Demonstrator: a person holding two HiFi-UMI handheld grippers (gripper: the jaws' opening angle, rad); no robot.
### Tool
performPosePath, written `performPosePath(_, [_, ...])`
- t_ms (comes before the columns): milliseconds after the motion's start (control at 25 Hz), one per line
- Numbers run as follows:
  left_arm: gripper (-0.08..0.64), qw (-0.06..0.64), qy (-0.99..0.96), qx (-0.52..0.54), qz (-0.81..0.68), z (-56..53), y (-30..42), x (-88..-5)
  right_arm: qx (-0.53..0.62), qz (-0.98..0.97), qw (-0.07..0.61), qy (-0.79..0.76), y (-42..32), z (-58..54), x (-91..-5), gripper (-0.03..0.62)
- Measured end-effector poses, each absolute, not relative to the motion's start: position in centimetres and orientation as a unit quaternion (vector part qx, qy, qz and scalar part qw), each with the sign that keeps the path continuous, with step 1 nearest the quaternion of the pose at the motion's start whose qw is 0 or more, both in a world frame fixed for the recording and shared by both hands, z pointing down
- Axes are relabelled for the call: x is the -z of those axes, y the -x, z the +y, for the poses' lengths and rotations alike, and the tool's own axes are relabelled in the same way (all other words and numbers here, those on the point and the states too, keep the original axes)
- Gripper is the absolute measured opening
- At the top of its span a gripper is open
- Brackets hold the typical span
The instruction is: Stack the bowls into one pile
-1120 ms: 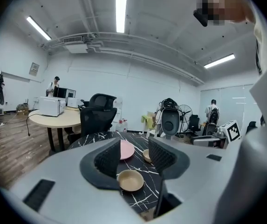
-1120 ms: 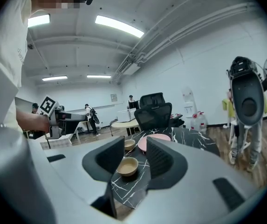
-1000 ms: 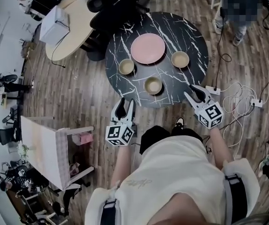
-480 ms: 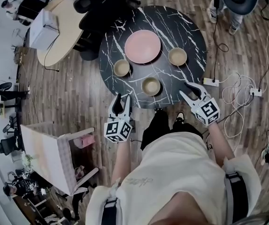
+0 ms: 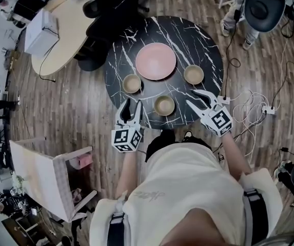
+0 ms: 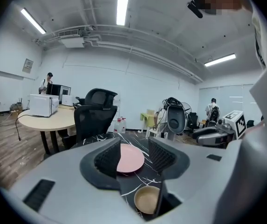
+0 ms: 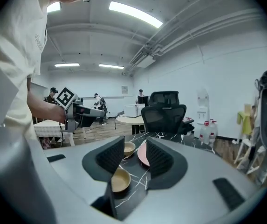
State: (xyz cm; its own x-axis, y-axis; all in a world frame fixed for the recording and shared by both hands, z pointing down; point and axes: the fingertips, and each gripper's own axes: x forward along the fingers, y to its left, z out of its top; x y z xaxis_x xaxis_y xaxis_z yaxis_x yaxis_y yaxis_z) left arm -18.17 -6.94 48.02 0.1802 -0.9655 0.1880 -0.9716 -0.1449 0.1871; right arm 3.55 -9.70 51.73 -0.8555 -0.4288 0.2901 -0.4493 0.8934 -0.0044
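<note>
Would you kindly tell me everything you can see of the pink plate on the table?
The plate is round and plain pale pink, with a shallow raised rim and a smooth matte look, perhaps ceramic. It is empty and lies flat, right way up, on the far half of the black, white-veined table. A left bowl, a right bowl and a near bowl stand around its near side, all seemingly clear of it.
</note>
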Motion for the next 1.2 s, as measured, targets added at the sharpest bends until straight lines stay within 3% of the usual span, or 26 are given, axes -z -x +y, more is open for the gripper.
performPosePath(680, [0.204,0.155,-0.778,0.008,-0.609,-11.8,25.8,-50.5,-0.094,-0.928,0.149,-0.327,-0.2,-12.9,-51.9,0.133])
performPosePath(1200, [0.206,0.199,-0.771,-0.03,-0.604,-14.0,29.3,-56.0,-0.09,-0.936,0.148,-0.306,4.8,-13.5,-52.6,0.133])
